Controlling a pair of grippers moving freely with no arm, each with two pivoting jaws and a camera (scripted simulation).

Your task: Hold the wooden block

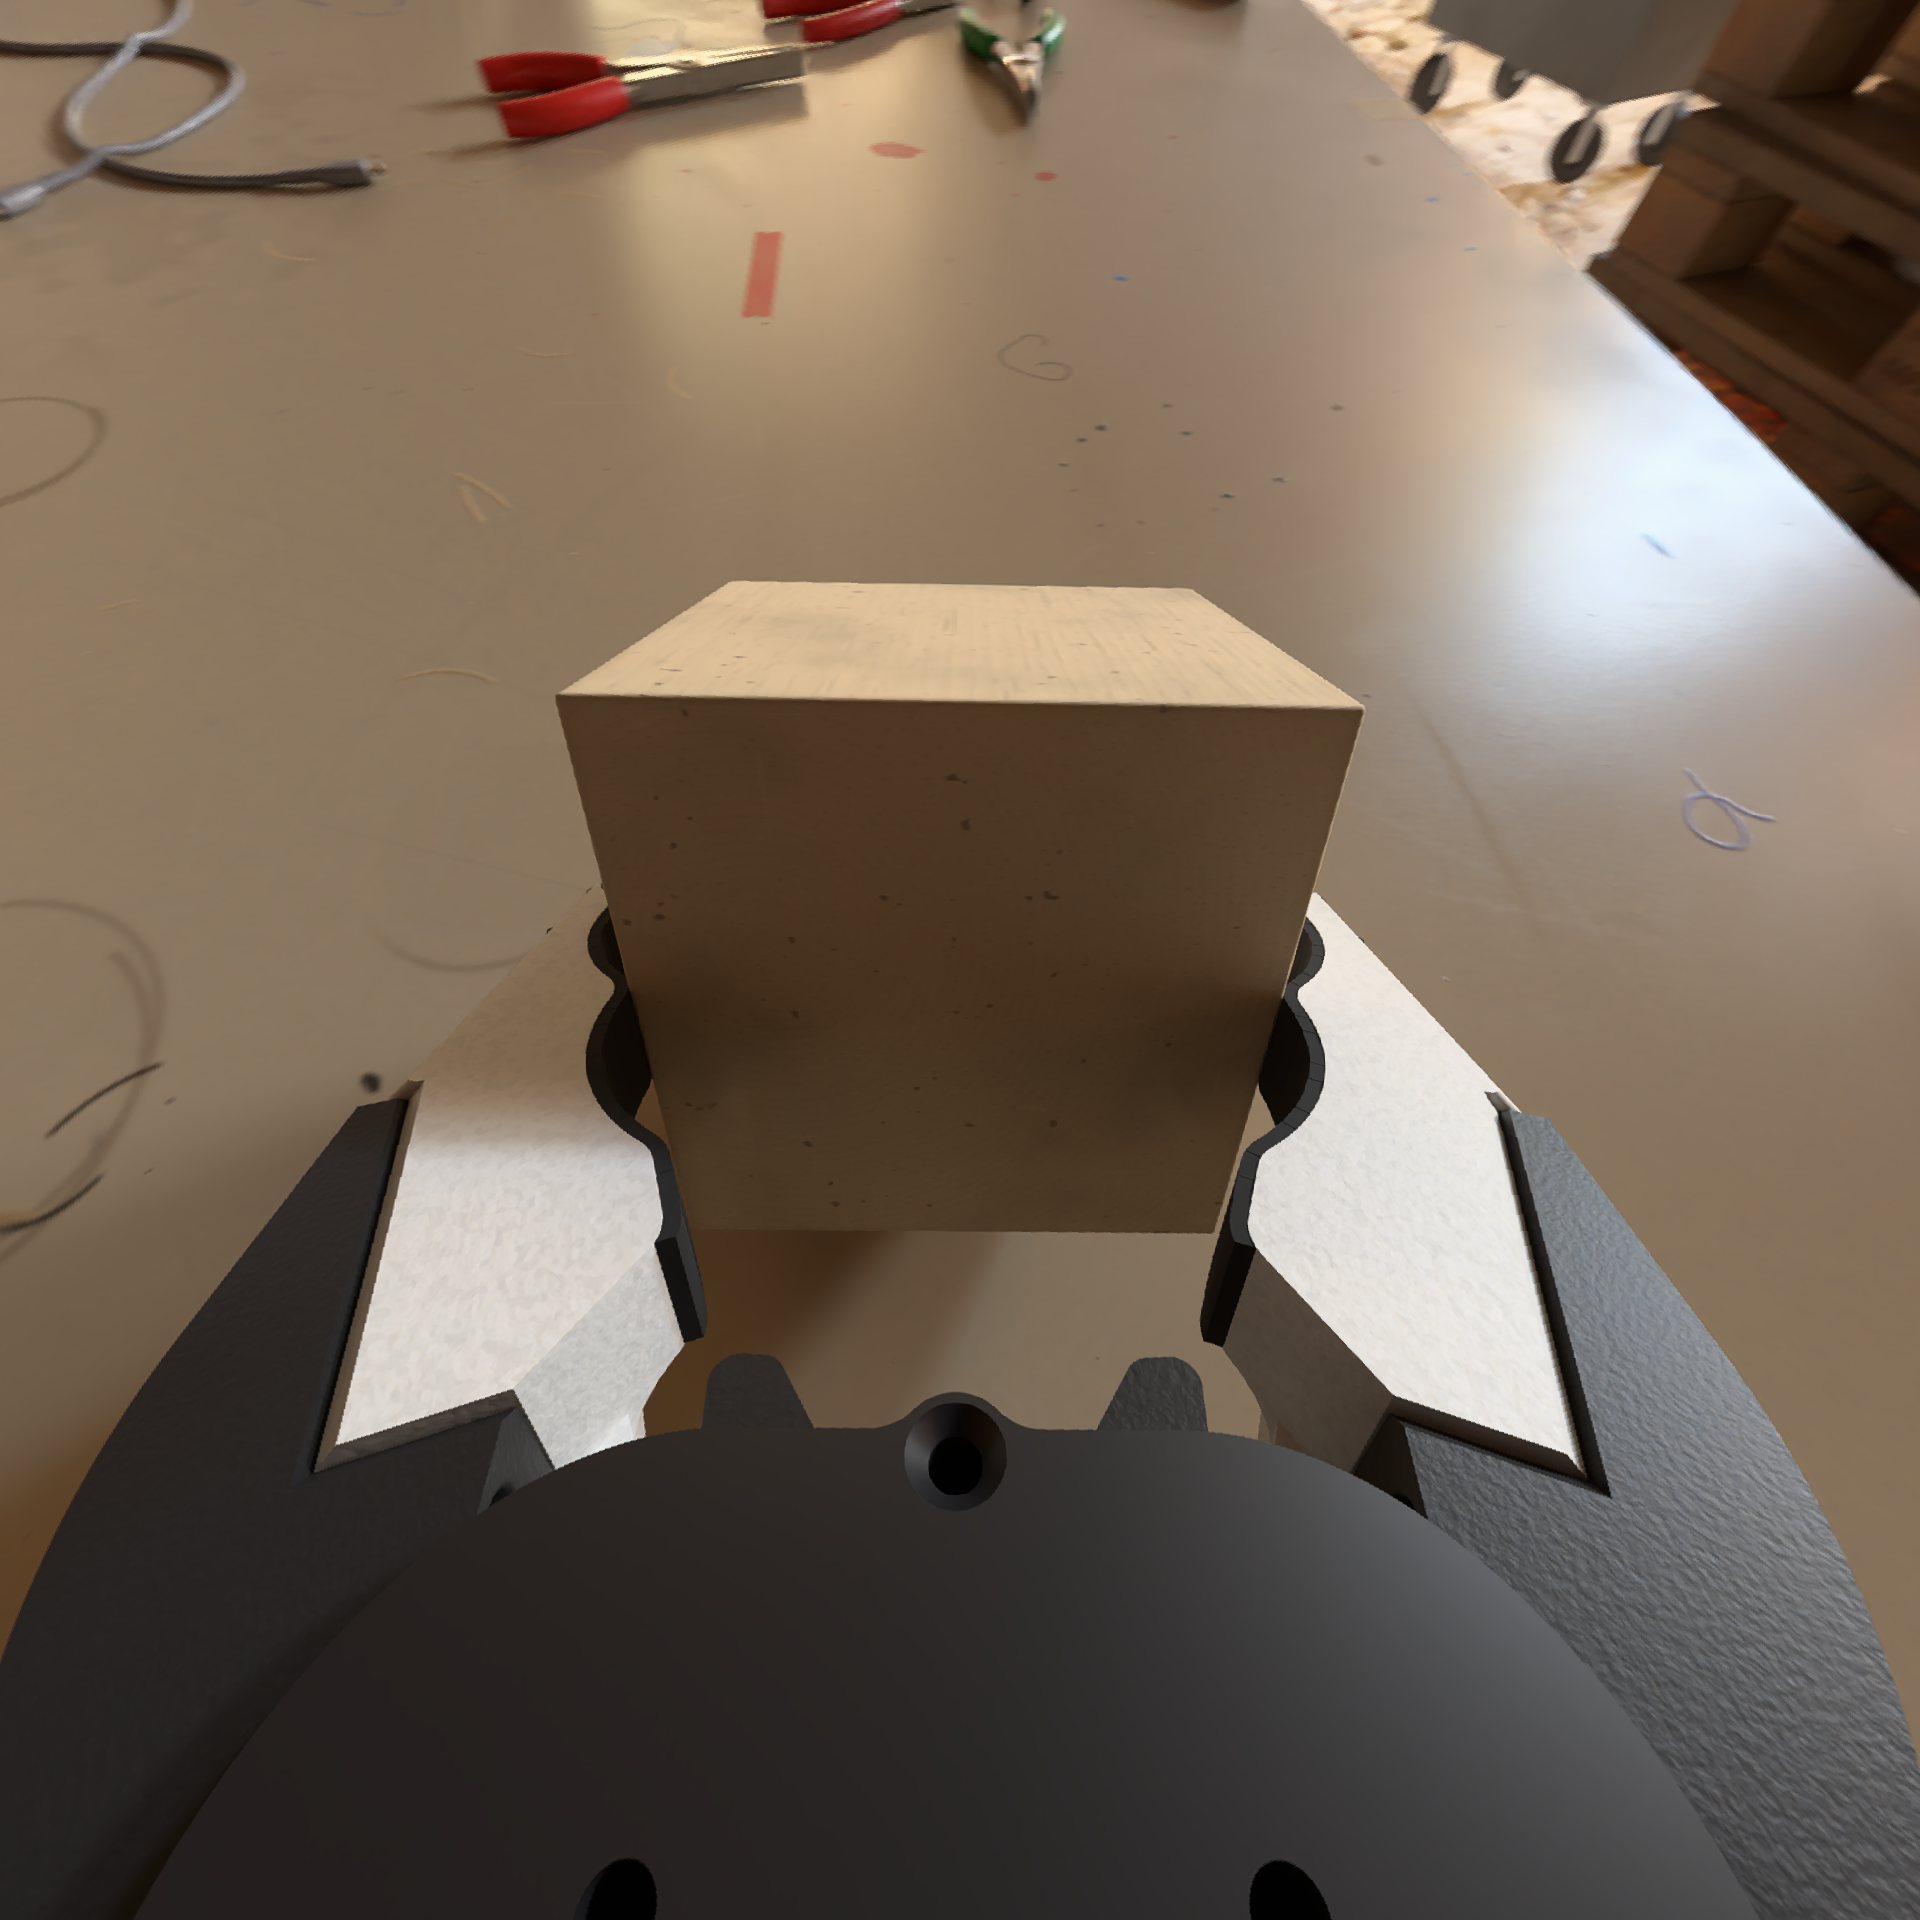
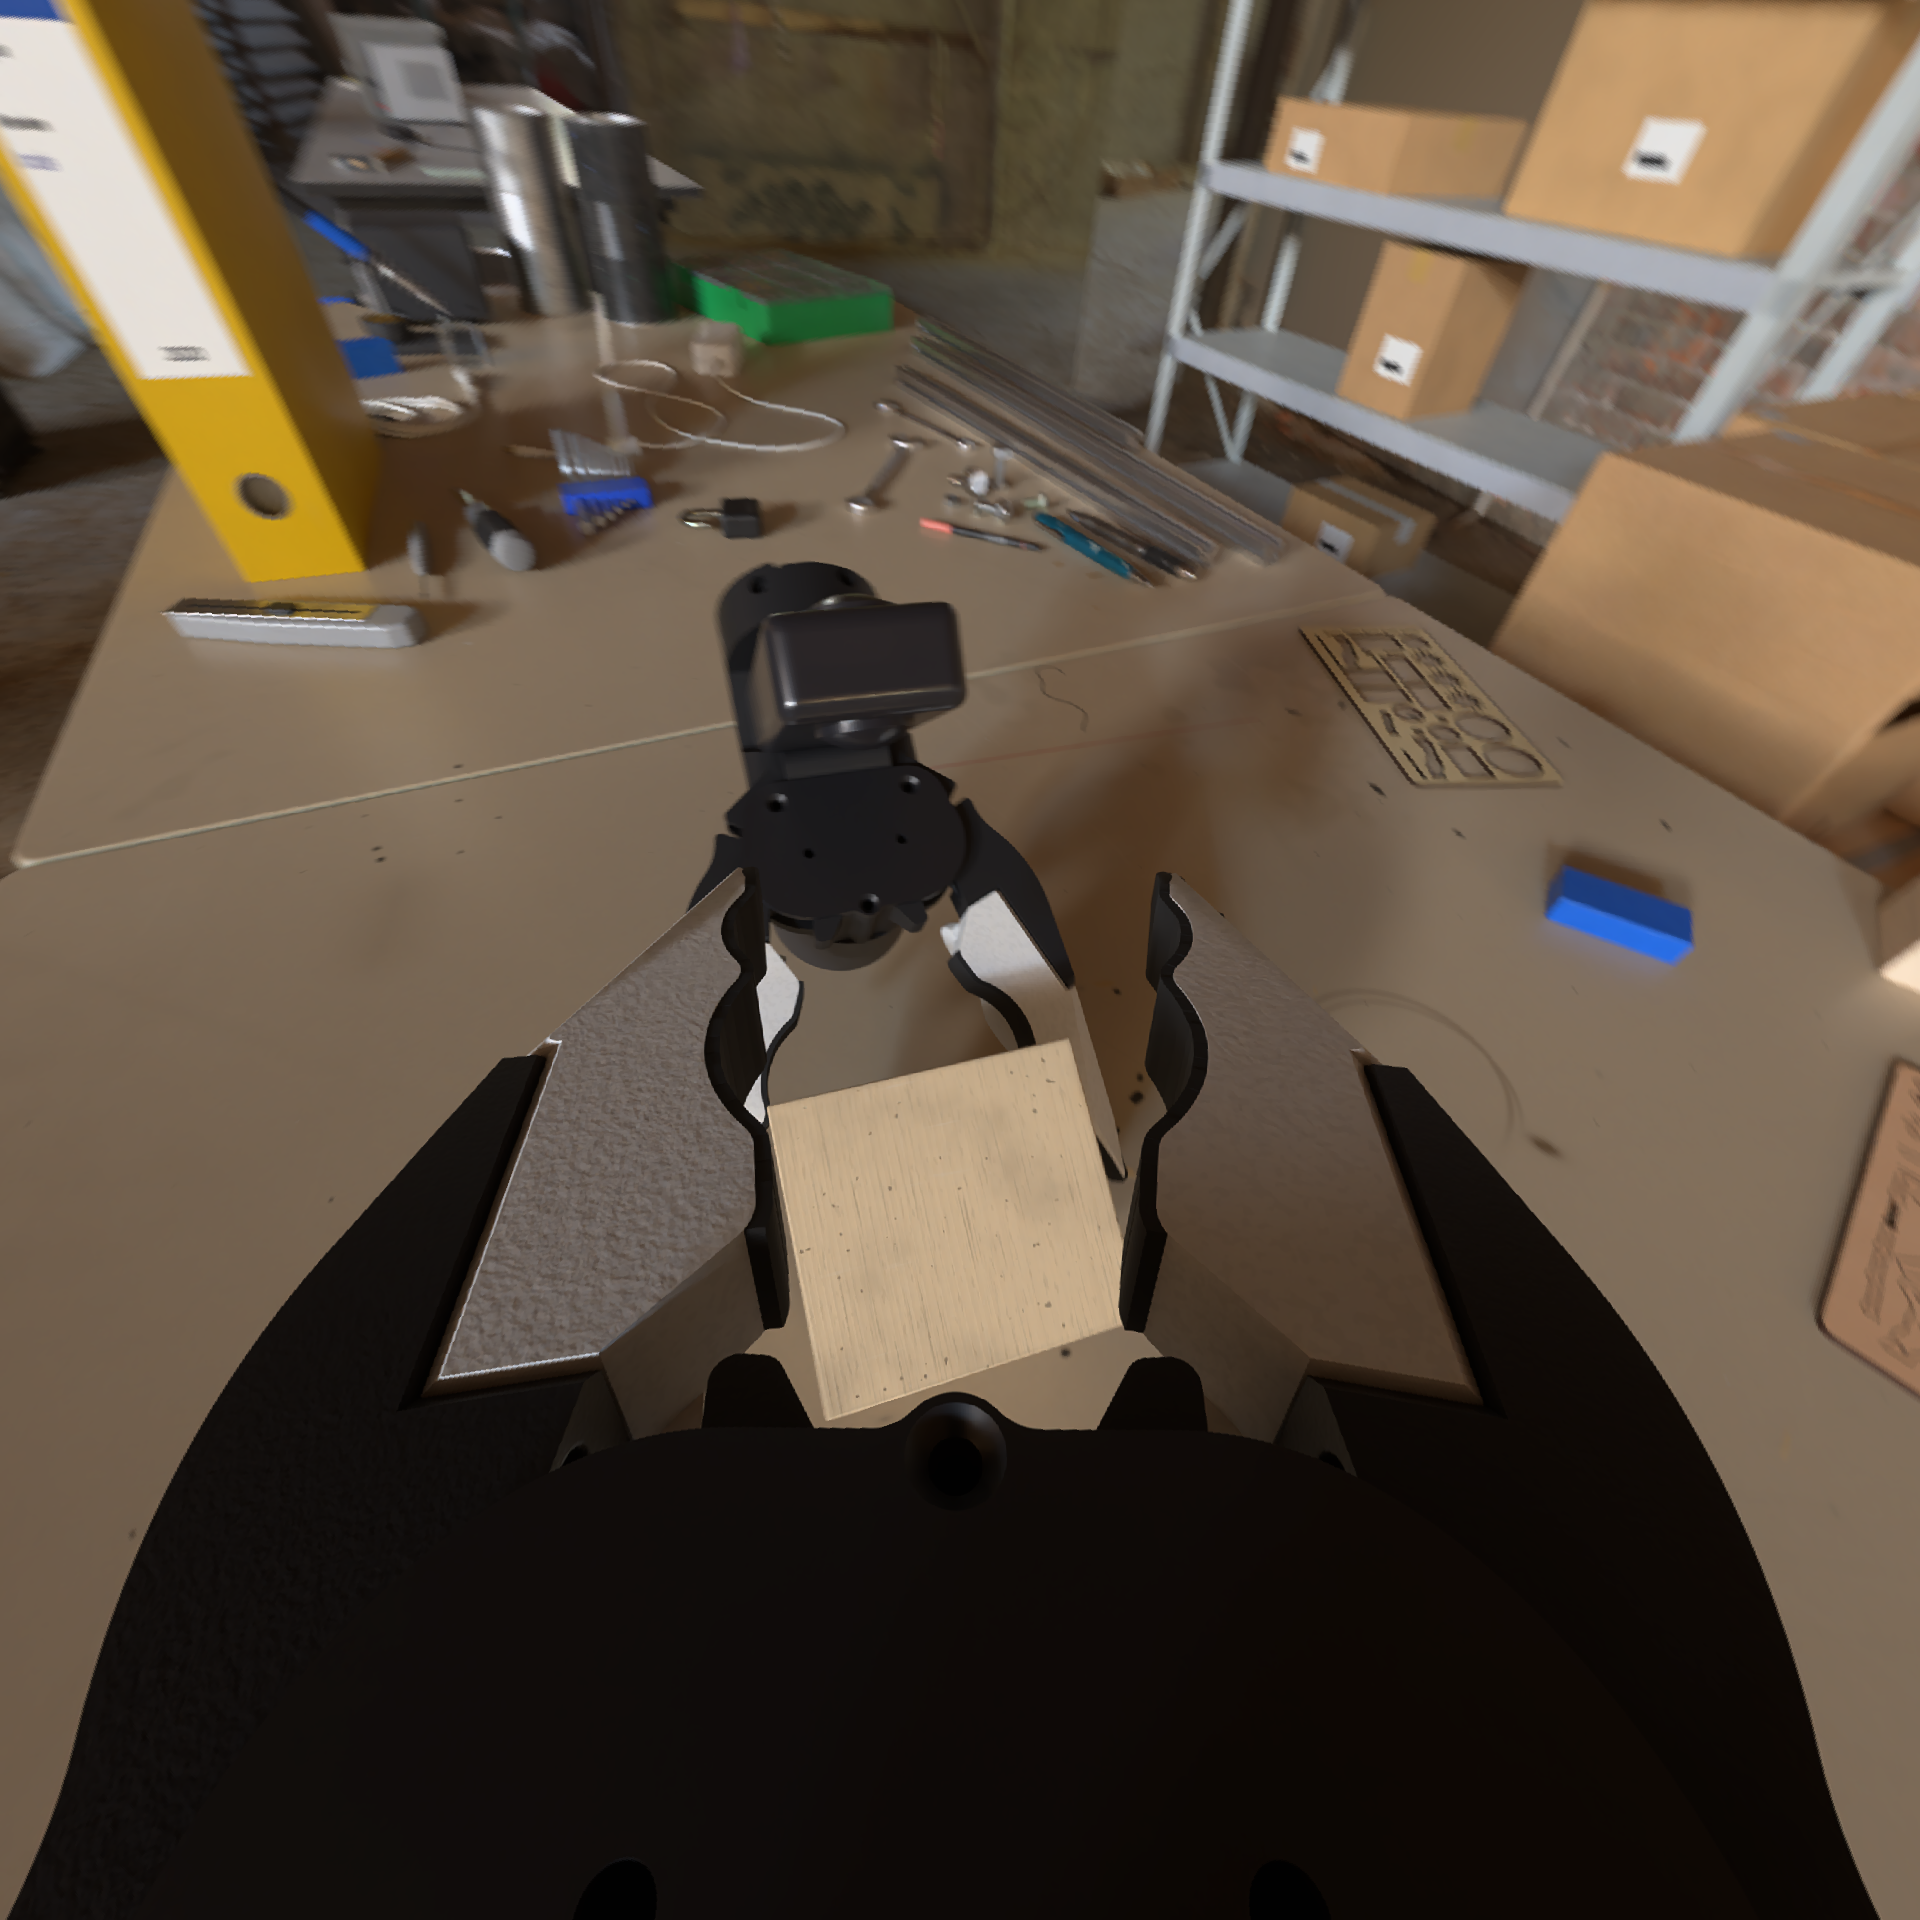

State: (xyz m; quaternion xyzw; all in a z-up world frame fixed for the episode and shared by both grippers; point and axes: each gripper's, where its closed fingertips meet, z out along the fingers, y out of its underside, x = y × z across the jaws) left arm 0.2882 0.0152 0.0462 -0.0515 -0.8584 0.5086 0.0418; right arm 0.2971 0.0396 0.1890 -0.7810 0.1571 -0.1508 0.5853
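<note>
Block position first: the wooden block (image 1: 961, 935) is sitting right between the fingers of the left claw (image 1: 956, 1091), low on its sides, with the dark scalloped pads pressed against both flanks, so it looks pinched by that claw. In the left wrist view the block's bottom edge seems to be seen from slightly below with counter (image 1: 312, 623) showing under it, so it's judged to be lifted a bit, though that can't be called for sure.

From the other side, the block (image 2: 945, 1226) is seen top-down between the fingers of the right claw (image 2: 951, 1122), which is spread. The pad on the view's left looks to be touching or just beside the block, while a small gap is visible on the view's right, so no squeeze yet from that one. The left claw (image 2: 914, 997) is seen farther off, facing back at the camera, gripping the far part of the block.

Shape-wise it's basically a cube, no real long axis, so alignment isn't much of an issue. Pale wood, fine straight grain on top, a few dark specks, sharp edges. Claw fingers are a rough whitish material with black wavy pads.

Probably all that's needed is the right claw being closed squarely.
</note>
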